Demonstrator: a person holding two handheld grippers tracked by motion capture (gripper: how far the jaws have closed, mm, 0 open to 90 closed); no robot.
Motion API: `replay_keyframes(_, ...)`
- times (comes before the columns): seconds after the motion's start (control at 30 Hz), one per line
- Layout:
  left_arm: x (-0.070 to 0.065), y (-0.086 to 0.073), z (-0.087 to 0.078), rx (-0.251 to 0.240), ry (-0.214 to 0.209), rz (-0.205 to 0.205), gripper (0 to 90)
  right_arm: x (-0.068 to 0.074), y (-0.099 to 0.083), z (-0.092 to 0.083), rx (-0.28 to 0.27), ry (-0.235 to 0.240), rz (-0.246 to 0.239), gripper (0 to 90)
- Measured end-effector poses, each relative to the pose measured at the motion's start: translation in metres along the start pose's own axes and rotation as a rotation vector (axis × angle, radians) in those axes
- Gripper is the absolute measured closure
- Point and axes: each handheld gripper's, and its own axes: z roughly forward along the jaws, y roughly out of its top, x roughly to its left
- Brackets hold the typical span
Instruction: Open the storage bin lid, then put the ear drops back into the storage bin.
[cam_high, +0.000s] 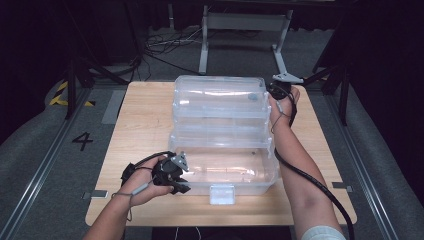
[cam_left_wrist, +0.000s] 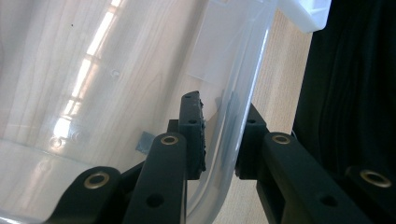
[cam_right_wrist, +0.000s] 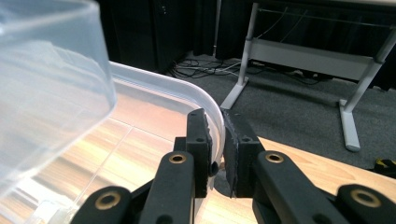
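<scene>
I have the clear plastic box (cam_high: 225, 170) lying open on the worktop (cam_high: 140, 125). My left gripper (cam_left_wrist: 219, 140) pinches its near-left wall between nearly closed fingers, steadying the base, I judge. My right gripper (cam_right_wrist: 217, 140) clamps the rim of the opened lid (cam_high: 217, 97) at its far-right corner, ready to swing it.

A pale wooden tabletop (cam_high: 140, 125) fills the frame's middle; a clear plastic box (cam_high: 225, 172) with its lid (cam_high: 217, 97) open lies on it.
</scene>
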Motion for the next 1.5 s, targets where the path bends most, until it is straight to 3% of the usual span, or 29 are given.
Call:
replay_keyframes(0.37,0.000,0.000,0.000,-0.001,-0.004,0.000,77.2,-0.001,-0.002,0.003,0.014,0.010,0.011,81.9)
replay_keyframes(0.57,0.001,0.000,-0.005,-0.027,-0.020,0.002,76.3,-0.005,0.004,-0.010,-0.018,0.032,0.049,75.4)
replay_keyframes(0.8,0.000,0.002,-0.028,-0.128,-0.041,0.016,73.1,-0.006,0.023,-0.039,-0.071,0.048,0.038,64.6)
replay_keyframes(1.03,0.006,-0.004,-0.046,-0.177,0.011,-0.031,62.0,-0.001,0.037,-0.079,-0.088,0.088,0.021,56.5)
replay_keyframes(1.1,0.008,-0.005,-0.050,-0.180,0.040,-0.037,57.9,0.001,0.037,-0.092,-0.080,0.098,0.029,56.1)
replay_keyframes(1.17,0.008,-0.006,-0.053,-0.193,0.043,-0.049,56.3,0.004,0.038,-0.106,-0.081,0.125,0.033,55.3)
replay_keyframes(1.2,0.009,-0.008,-0.057,-0.205,0.049,-0.060,56.3,0.004,0.038,-0.106,-0.081,0.125,0.033,55.3)
replay_keyframes(1.37,0.016,-0.016,-0.067,-0.242,0.077,-0.105,51.5,0.007,0.033,-0.148,-0.071,0.165,-0.002,53.9)
replay_keyframes(1.5,0.019,-0.019,-0.071,-0.256,0.089,-0.129,50.0,0.006,0.029,-0.164,-0.068,0.182,0.003,53.4)
